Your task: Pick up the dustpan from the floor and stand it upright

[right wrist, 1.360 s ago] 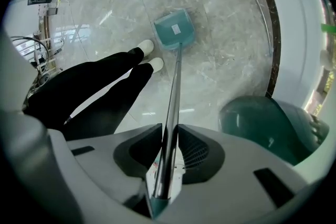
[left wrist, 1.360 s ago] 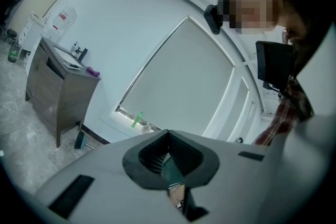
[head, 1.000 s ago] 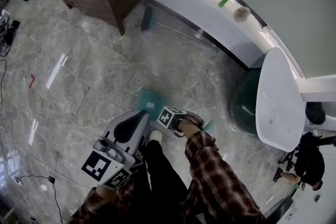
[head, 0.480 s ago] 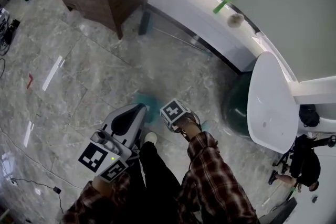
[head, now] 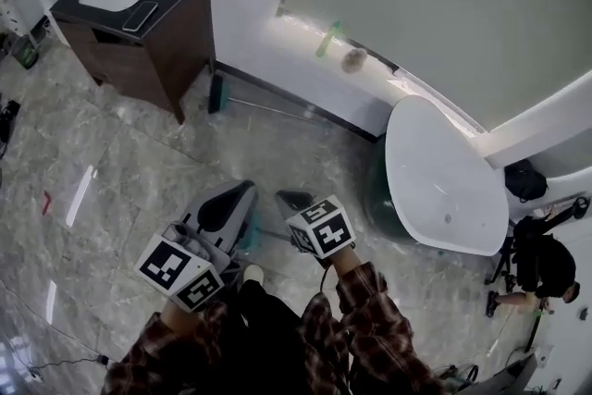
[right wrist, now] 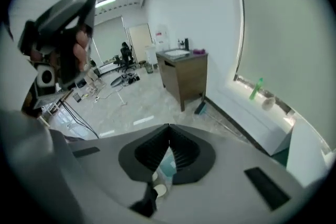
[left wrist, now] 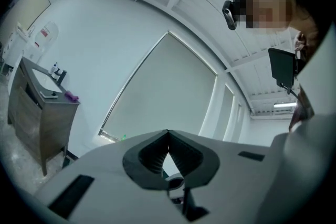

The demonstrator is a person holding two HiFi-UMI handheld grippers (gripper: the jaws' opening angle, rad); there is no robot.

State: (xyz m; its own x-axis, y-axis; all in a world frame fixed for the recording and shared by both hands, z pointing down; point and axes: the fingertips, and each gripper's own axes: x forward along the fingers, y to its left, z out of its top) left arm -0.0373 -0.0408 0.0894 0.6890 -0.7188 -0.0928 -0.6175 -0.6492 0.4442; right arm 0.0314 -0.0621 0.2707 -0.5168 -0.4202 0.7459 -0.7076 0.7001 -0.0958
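Observation:
Only a teal sliver of the dustpan [head: 248, 237] shows in the head view, low between my two grippers, so I cannot tell how it stands. In the right gripper view a patch of the dustpan [right wrist: 168, 166] appears through the window behind the jaw tips. My right gripper [head: 289, 198] points down and away. Its jaws have just been closing and now meet tip to tip with nothing pinched between them. My left gripper [head: 247, 188] is held level beside it, and its tips also meet on nothing.
A dark wooden vanity [head: 176, 32] with a white sink stands at the back left. A broom [head: 215, 94] lies along the wall base. A green bottle [head: 326, 40] is on the sill. A white tub [head: 444, 171] stands to the right. Another person [head: 541, 277] is at the far right.
Both grippers have risen and the head view has tilted up toward the wall. The teal dustpan, seen on the floor ahead of the grippers before, is now almost hidden between them.

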